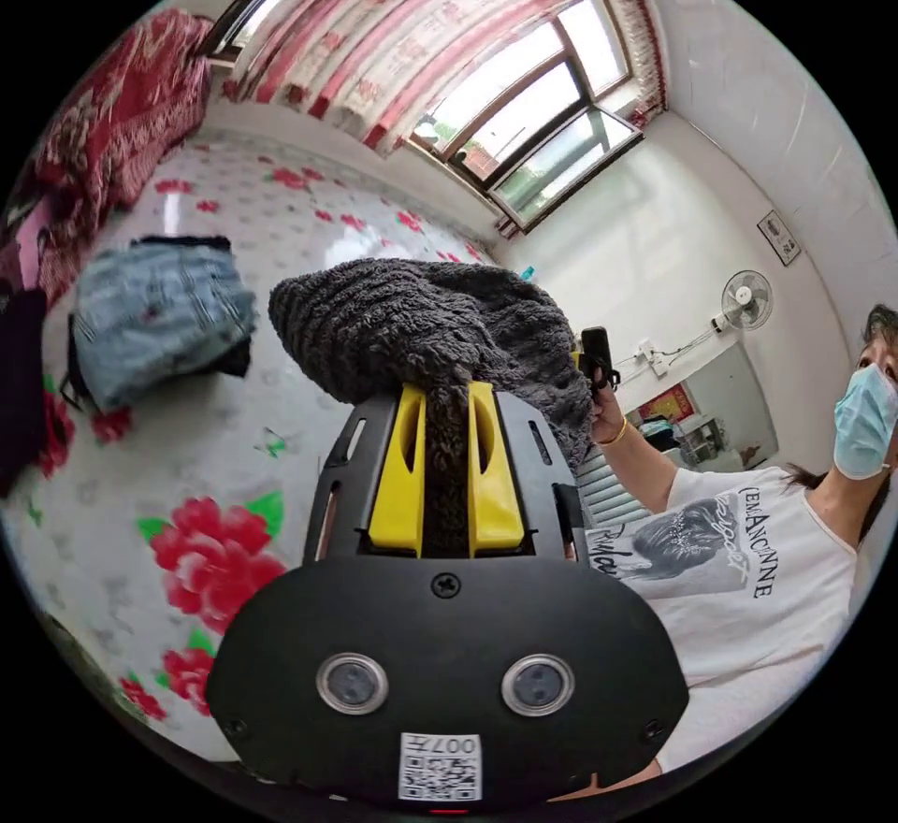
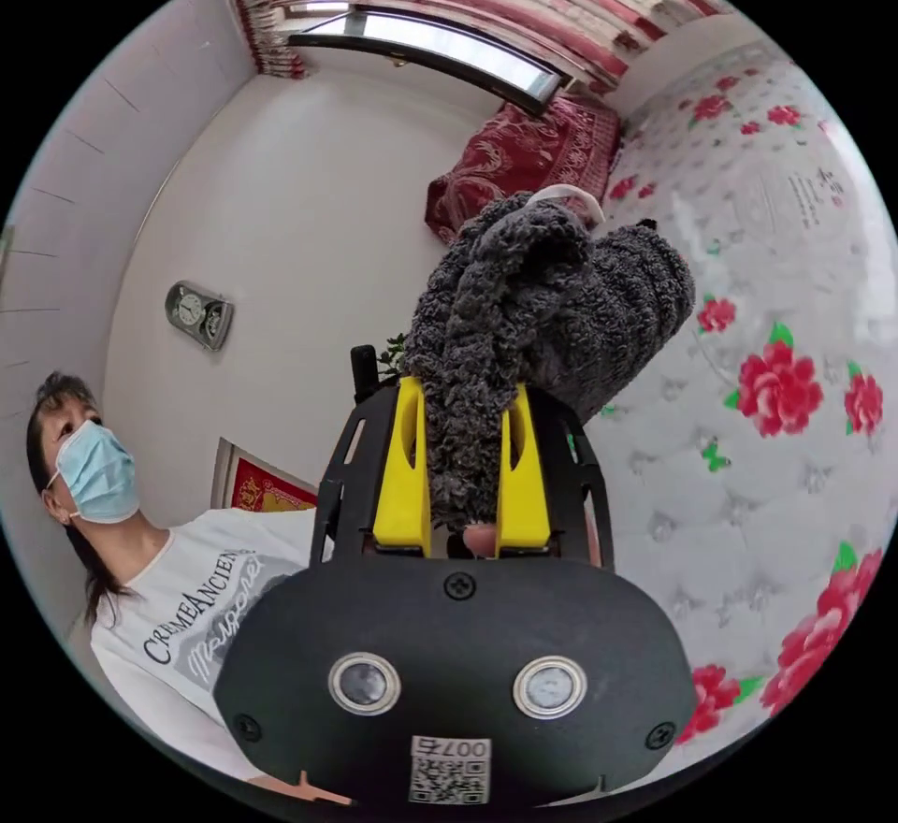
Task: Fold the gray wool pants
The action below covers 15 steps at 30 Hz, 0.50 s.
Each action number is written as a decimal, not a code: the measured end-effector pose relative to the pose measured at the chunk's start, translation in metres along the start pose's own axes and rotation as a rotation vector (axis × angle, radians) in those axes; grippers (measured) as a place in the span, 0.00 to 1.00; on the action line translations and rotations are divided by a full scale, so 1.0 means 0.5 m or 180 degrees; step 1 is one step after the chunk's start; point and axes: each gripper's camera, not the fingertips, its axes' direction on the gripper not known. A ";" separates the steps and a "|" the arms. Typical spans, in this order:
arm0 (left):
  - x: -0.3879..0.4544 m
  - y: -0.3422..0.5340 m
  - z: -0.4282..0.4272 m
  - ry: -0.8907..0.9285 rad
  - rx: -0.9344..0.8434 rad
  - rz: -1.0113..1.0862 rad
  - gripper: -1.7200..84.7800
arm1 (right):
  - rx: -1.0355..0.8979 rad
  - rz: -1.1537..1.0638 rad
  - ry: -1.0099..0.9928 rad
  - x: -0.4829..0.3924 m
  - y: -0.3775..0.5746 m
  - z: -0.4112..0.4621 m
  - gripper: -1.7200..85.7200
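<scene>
Fingers (image 1: 494, 477) clamped on gray wool pants (image 1: 421, 318), likewise those of right gripper (image 2: 462, 477) and left gripper (image 1: 446, 477); pants bunched, raised above floral bed (image 1: 215, 449). Probably best: spread apart, pull taut, lower flat before creasing.
</scene>
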 end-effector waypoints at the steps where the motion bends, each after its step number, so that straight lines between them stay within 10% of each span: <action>1: -0.020 -0.051 -0.038 -0.0164 0.0047 0.0039 0.10 | -0.0012 -0.0111 -0.0001 -0.017 -0.071 0.053 0.12; 8: -0.205 -0.152 -0.091 -0.1509 0.0317 -0.0364 0.15 | -0.0266 0.0005 0.0789 0.078 -0.313 0.369 0.15; 15: -0.282 0.142 0.199 -0.1512 -0.0452 -0.0872 0.15 | -0.1317 0.0493 0.1935 0.365 0.014 0.472 0.16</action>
